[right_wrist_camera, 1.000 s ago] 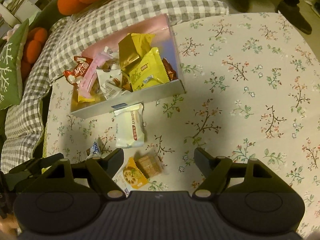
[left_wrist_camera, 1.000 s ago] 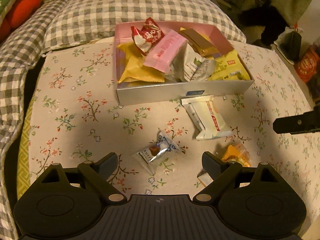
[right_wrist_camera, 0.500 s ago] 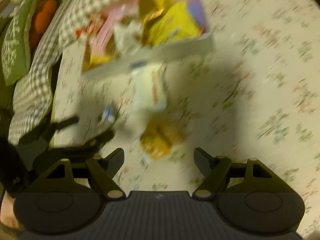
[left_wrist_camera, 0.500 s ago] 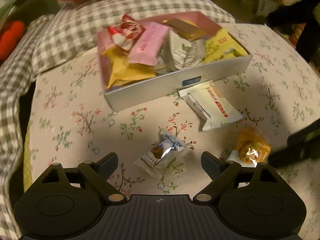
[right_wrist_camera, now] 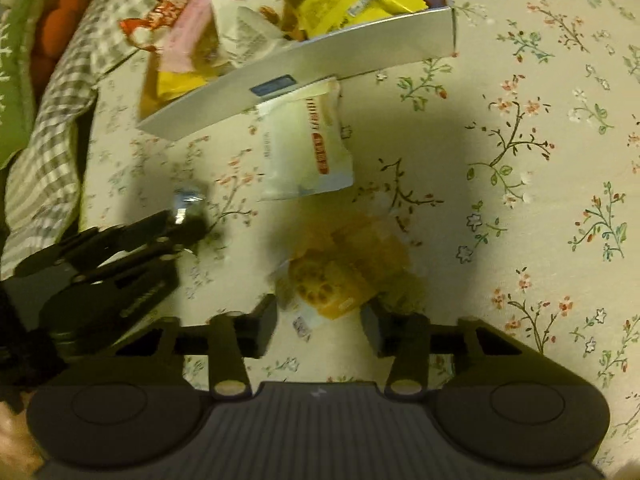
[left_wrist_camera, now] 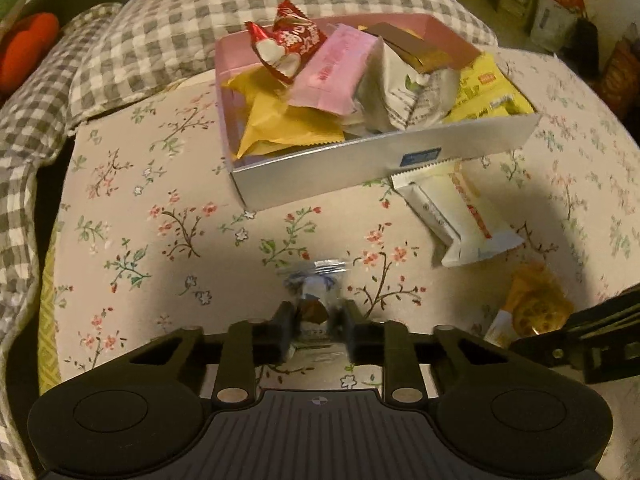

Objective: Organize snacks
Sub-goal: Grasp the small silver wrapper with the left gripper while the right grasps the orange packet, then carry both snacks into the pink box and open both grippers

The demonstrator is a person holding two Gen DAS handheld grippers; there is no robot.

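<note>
Snacks lie loose on the floral table (left_wrist_camera: 168, 240) near the silver box (left_wrist_camera: 380, 160). My left fingers (left_wrist_camera: 316, 326), wide a second ago, are closing onto the clear-wrapped candy (left_wrist_camera: 316, 292); my right fingers (right_wrist_camera: 322, 320) are closing around the orange cookie packet (right_wrist_camera: 340, 276), not yet pinching. Boxing comes next.

- The box (left_wrist_camera: 384, 168) sits on the tablecloth (left_wrist_camera: 160, 240), packets piled in it.
- A pillow (left_wrist_camera: 168, 40) lies behind the box.
- A bar packet (left_wrist_camera: 460, 216) lies in front of the box, one end touching its front wall.
- A small candy (left_wrist_camera: 316, 300) lies well in front of the box.
- A biscuit pack (left_wrist_camera: 532, 308) lies in front of the box, beyond the bar packet and right of the candy.
</note>
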